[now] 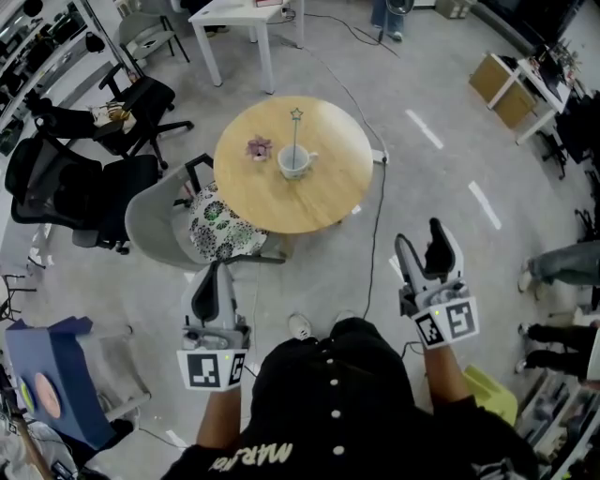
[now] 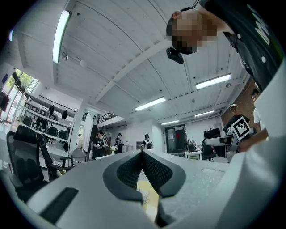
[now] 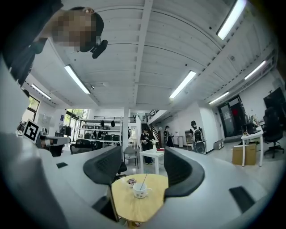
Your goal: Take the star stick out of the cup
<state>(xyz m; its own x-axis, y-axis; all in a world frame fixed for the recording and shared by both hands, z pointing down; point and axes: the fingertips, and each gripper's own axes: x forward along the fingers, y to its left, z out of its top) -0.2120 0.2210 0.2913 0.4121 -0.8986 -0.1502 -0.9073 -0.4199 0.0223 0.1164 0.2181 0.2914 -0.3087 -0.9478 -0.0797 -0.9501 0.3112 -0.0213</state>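
On a round wooden table (image 1: pixel 328 192) stands a white cup (image 1: pixel 293 163) with the star stick (image 1: pixel 296 131) upright in it, the star on top. The right gripper view shows the cup (image 3: pixel 140 191) and the stick (image 3: pixel 144 180) far ahead, between the jaws. My right gripper (image 1: pixel 422 246) hovers over the floor short of the table, open and empty. The left gripper (image 1: pixel 213 279) hangs lower left of the table, its pads (image 2: pixel 154 167) meeting at the tip with nothing between them. Both grippers are well away from the cup.
A small pink flower ornament (image 1: pixel 259 147) lies left of the cup. A grey chair with a patterned cushion (image 1: pixel 220 225) stands at the table's near-left edge. Black office chairs (image 1: pixel 80 187) stand at the left, a white table (image 1: pixel 246 19) behind, and a cable (image 1: pixel 380 216) runs over the floor.
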